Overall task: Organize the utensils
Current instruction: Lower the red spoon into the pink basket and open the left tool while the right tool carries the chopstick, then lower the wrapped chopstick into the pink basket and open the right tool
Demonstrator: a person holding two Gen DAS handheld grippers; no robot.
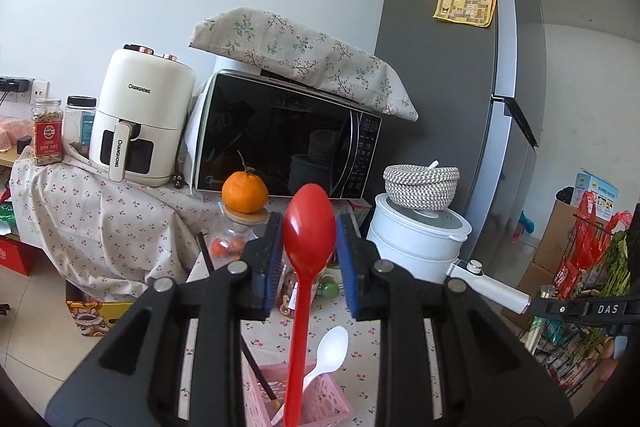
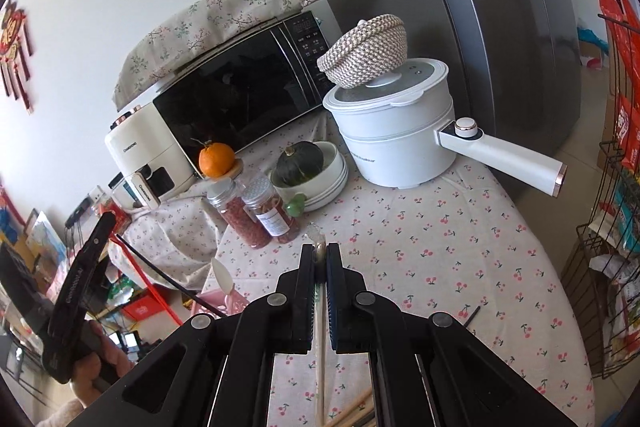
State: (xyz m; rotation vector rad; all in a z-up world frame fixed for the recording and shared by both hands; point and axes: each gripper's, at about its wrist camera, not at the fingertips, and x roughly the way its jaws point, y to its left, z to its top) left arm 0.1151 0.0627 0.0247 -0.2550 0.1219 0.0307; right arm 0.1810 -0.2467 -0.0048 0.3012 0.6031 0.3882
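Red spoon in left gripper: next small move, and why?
Probably lower the red spoon handle-first into the pink basket directly below. The left gripper holds it upright over the basket, where a white spoon already stands.

Upright red spoon [image 1: 309, 227], handle down in pink basket [image 1: 316, 403]

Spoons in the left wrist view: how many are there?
2. A red spoon stands between the left gripper's pads; a white spoon sits in the pink basket. Others may be hidden.
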